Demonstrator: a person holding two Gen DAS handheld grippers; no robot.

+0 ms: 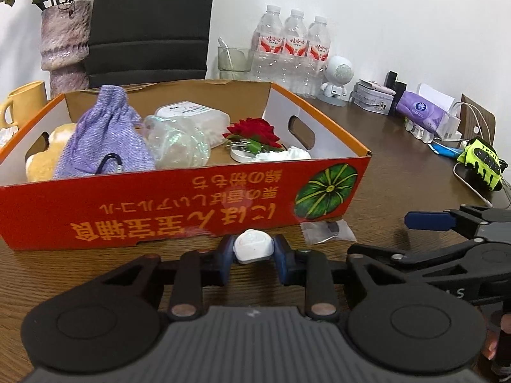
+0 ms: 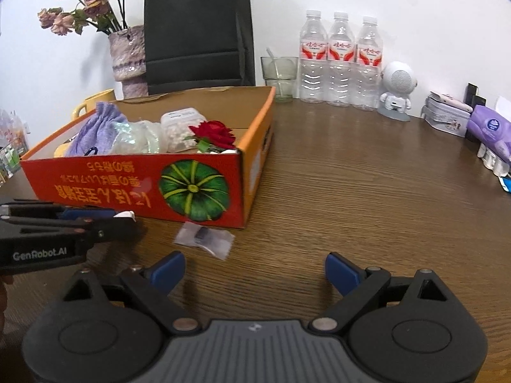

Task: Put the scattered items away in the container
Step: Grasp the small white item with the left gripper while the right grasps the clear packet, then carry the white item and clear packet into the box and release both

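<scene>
Left tongs (image 1: 254, 250) clamped on a small white rounded plastic piece (image 1: 253, 245), low over the brown wood-grain bench (image 2: 351, 198), just before the orange cardboard box with a green pumpkin print (image 1: 179, 204). Right tongs (image 2: 255, 273) apart, nothing between them. A small clear plastic packet with a dark item inside (image 2: 204, 239) lies near the box's corner. Three clear water bottles (image 2: 340, 60) and a white robot-shaped figurine (image 2: 396, 91) stand well behind.
</scene>
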